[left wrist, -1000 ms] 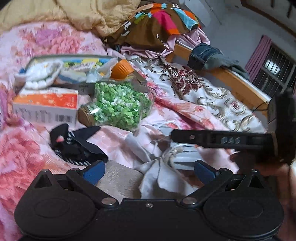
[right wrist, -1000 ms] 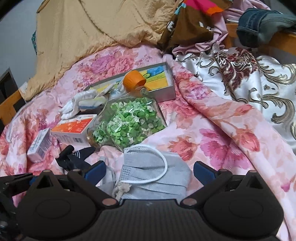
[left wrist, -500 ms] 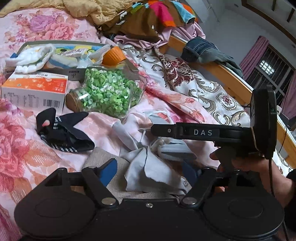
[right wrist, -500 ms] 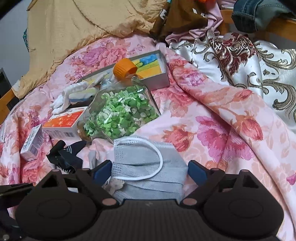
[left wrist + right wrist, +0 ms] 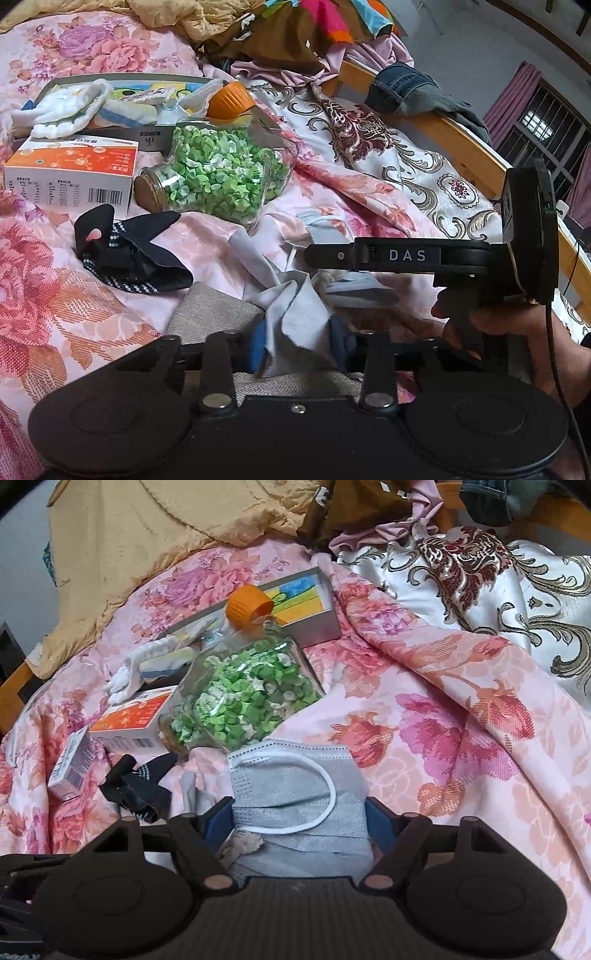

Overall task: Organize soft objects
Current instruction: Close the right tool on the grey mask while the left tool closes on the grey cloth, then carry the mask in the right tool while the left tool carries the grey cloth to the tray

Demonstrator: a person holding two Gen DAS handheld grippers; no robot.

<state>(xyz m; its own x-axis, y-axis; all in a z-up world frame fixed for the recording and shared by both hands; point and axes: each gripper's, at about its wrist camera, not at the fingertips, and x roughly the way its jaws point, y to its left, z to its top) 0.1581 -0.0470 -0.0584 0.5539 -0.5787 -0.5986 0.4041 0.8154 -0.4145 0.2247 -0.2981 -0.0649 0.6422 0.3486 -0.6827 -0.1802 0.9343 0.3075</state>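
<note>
On the floral bed sheet, my left gripper point(image 5: 298, 345) is shut on a crumpled light grey cloth point(image 5: 291, 317) that lies over a beige woven cloth point(image 5: 212, 314). My right gripper point(image 5: 297, 821) has its blue pads against both sides of a grey face mask point(image 5: 295, 797) with white ear loops, closed on it. The right gripper's body point(image 5: 402, 255) crosses the left wrist view above the mask. A black dotted sock point(image 5: 125, 251) lies left of the cloths and also shows in the right wrist view point(image 5: 136, 790).
A glass jar of green paper stars point(image 5: 218, 177) with an orange-capped bottle point(image 5: 229, 99) lies behind. An orange-white box point(image 5: 70, 173), a flat tin point(image 5: 295, 602) with white socks point(image 5: 62, 110), and a small box point(image 5: 70, 768) are near. Piled blankets and clothes are at the back.
Both grippers have closed: the left pads came together on the light grey cloth, the right pads came in against the mask. Both views have moved slightly forward and down.
</note>
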